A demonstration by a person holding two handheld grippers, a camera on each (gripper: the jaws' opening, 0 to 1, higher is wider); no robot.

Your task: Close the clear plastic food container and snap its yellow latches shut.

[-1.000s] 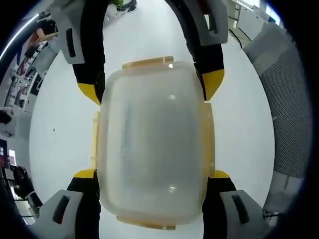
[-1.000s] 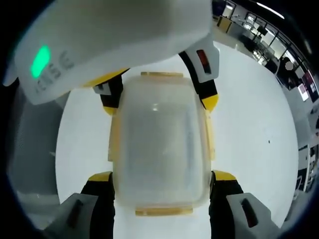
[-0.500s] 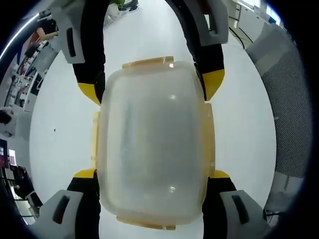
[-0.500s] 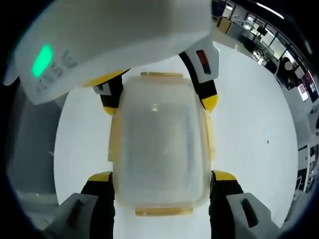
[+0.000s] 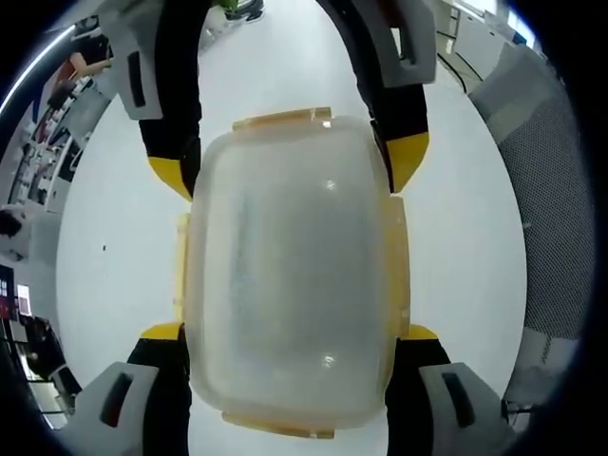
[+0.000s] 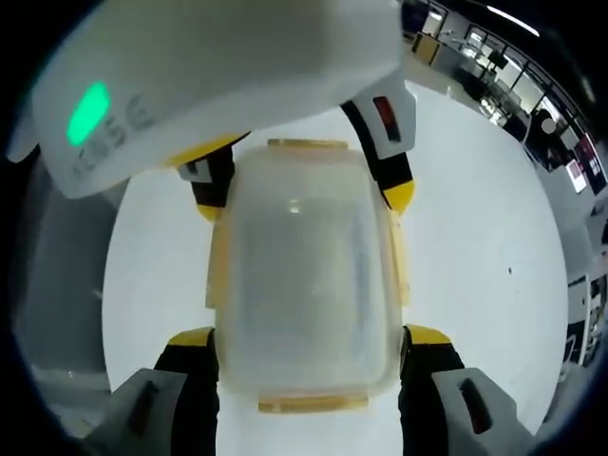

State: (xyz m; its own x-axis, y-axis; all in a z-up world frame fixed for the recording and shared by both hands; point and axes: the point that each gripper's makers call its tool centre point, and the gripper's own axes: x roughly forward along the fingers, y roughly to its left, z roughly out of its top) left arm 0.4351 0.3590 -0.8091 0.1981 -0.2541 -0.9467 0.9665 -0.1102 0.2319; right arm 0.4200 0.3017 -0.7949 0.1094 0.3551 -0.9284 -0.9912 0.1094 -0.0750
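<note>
Left claw (image 5: 290,332): black jaws, yellow tips, grey housings; right claw (image 6: 302,337) alike

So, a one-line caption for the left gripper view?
Both grippers clamp a clear food container with yellow latches from opposite ends above a white table.

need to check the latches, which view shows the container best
The left gripper view: the container is larger there and nothing covers it. In the right gripper view, the container is smaller and the other hand-held gripper's white body crowds above it.
</note>
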